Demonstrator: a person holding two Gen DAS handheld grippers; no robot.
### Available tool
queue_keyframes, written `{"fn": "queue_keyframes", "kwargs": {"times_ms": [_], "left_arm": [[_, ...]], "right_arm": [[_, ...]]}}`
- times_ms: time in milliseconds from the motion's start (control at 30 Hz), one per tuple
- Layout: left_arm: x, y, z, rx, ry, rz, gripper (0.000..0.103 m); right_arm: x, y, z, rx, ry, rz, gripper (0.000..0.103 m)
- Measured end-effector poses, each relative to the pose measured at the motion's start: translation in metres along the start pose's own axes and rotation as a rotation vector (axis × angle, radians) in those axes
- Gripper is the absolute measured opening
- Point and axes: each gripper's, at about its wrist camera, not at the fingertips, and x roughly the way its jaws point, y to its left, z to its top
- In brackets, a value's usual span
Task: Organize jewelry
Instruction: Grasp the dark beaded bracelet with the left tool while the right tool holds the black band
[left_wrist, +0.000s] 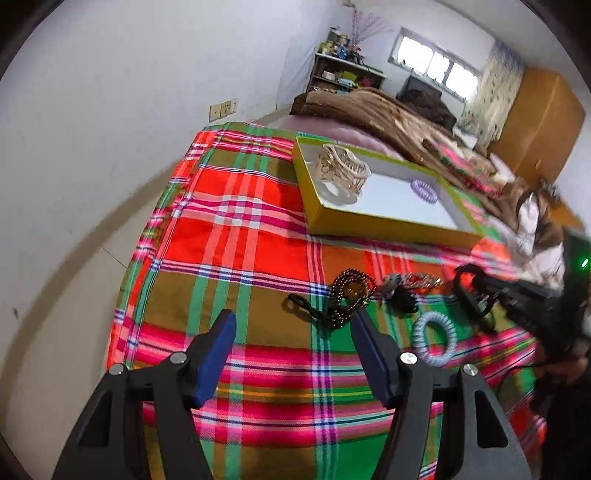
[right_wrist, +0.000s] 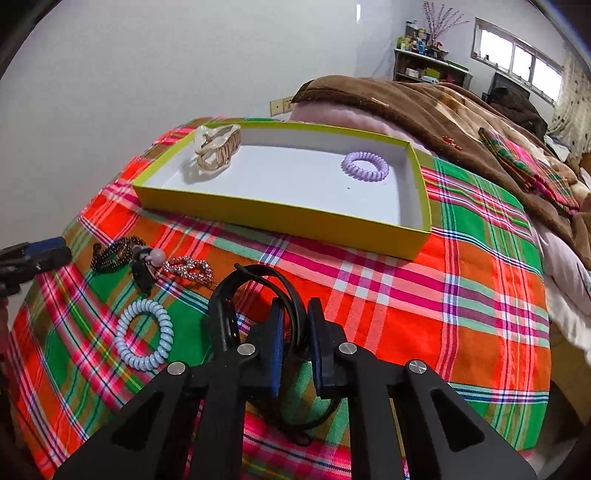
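Pinching the black hairband (right_wrist: 280, 291) between the nearly closed right gripper (right_wrist: 295, 325) near the cloth's (right_wrist: 461, 295) front edge, short of the yellow box (right_wrist: 280, 214), risking a slip from the thin grip, left gripper (left_wrist: 291, 325) gaping empty.

A plaid cloth (right_wrist: 388, 295) in red, green and pink spreads under and ahead of the gripper. Beyond it, ahead and to the right, a brown blanket (right_wrist: 424, 107) lies rumpled over a pink sheet (right_wrist: 332, 110). Far ahead stands a shelf (right_wrist: 430, 68) crowded with small items, with a window (right_wrist: 517, 62) to its right. A wall socket plate (right_wrist: 280, 106) sits on the white wall (right_wrist: 184, 55) ahead. From the left wrist camera, a wooden cabinet (left_wrist: 539, 114) stands far right.
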Motion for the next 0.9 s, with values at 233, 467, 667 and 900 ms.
{"fn": "queue_keyframes", "kwargs": {"times_ms": [233,467,667,900], "left_arm": [[0.014,-0.009,0.01,0.037,0.028,0.007,0.066],[0.031,-0.02,0.016,0.09,0.066,0.082,0.057],[0.037,-0.03,0.014,0.126,0.089,0.088,0.057],[0.04,-0.037,0.016,0.153,0.107,0.105,0.056]], "right_arm": [[-0.019,-0.005,0.001,0.037,-0.054,0.002,0.012],[-0.036,-0.003,0.003,0.037,-0.1,0.012,0.012],[-0.039,-0.002,0.003,0.04,-0.114,0.024,0.012],[-0.041,-0.004,0.002,0.046,-0.127,0.033,0.012]]}}
